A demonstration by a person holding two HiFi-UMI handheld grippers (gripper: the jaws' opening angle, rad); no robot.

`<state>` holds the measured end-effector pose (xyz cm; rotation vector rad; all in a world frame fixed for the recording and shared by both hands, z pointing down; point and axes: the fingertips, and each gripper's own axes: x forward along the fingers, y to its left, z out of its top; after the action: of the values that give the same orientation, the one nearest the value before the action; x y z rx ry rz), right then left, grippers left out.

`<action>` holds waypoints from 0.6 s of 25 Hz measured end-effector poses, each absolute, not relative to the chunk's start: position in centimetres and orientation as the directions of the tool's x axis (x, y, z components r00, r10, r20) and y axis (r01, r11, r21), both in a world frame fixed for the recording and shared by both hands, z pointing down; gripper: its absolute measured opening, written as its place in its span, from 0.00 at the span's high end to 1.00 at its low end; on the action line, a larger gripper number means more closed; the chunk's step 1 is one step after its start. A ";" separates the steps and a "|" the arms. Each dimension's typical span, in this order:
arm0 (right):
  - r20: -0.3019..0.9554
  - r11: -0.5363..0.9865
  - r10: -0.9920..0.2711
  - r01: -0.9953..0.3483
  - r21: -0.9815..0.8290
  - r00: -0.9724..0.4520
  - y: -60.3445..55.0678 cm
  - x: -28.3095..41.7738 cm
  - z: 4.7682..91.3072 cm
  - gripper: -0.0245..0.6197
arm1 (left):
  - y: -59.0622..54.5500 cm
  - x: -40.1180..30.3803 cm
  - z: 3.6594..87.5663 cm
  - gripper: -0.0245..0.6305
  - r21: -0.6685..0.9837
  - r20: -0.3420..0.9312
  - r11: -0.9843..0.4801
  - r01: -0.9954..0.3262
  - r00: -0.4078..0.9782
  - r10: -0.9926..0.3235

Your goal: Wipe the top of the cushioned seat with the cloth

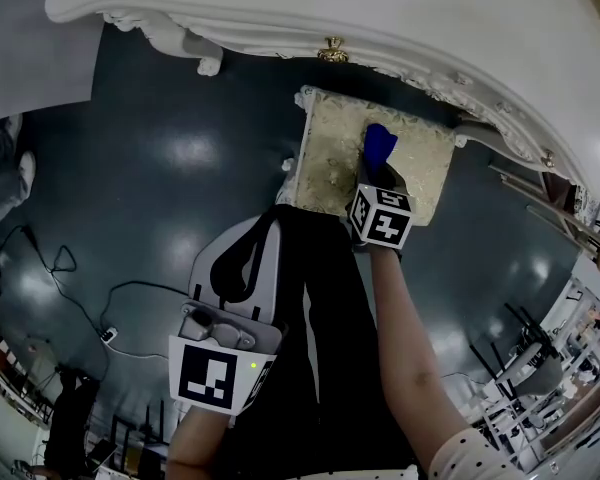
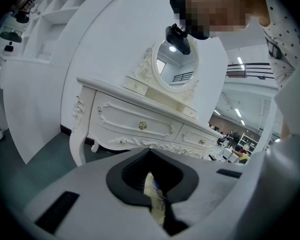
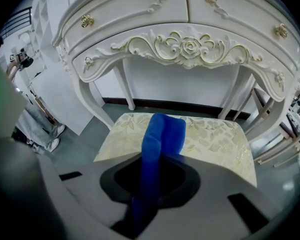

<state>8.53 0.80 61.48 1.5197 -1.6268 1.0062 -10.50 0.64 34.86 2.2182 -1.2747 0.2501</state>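
Lowest in the head view, the left gripper (image 1: 246,246) hangs beside the person's dark trouser legs (image 1: 320,348), well apart from the seat. Its marker cube (image 1: 220,373) shows a black-and-white square pattern. Its own view shows the jaws drawn together with nothing between them, leaving only a thin slit through which a sliver of cream and blue appears.

The right gripper (image 1: 375,180) reaches over the cushioned seat (image 1: 325,163), with a second patterned cube (image 1: 382,216) on it. In the right gripper view, this gripper (image 3: 146,204) is clenched on the blue cloth (image 3: 162,134), which is folded into a long strip. The strip's long axis runs straight away from the jaws toward the dressing table (image 3: 190,49). Its far end lies on the seat top (image 3: 217,134), roughly mid-width.

Only the head view shows the cloth (image 1: 378,146) from above, on the seat half nearer the right arm. It also shows the polka-dot sleeve (image 1: 470,458), the dark glossy floor (image 1: 160,148) and cables (image 1: 80,298).

Only the right gripper view shows the cushion's cream leaf pattern and the carved gilt rose on the table's apron. Someone's jeans and sneakers (image 3: 42,126) stand at its left. Only the left gripper view shows the table's oval mirror (image 2: 176,66) above its drawers (image 2: 140,124).
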 end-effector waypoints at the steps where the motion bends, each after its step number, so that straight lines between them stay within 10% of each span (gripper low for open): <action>1: 0.880 0.018 -0.467 -0.996 -0.085 -0.084 0.8 8.4 61.5 0.86 | 0.7 -10.6 34.9 0.95 0.378 0.424 -0.388 -0.841 0.530 -0.735; 15: 0.874 0.060 -0.470 -0.992 -0.112 -0.127 0.3 5.0 61.5 0.86 | 0.7 -11.4 35.0 0.95 0.378 0.426 -0.374 -0.847 0.518 -0.742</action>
<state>5.01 0.31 61.51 1.4770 -1.6775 1.0030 -11.44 0.71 34.97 2.2047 -1.2910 0.2478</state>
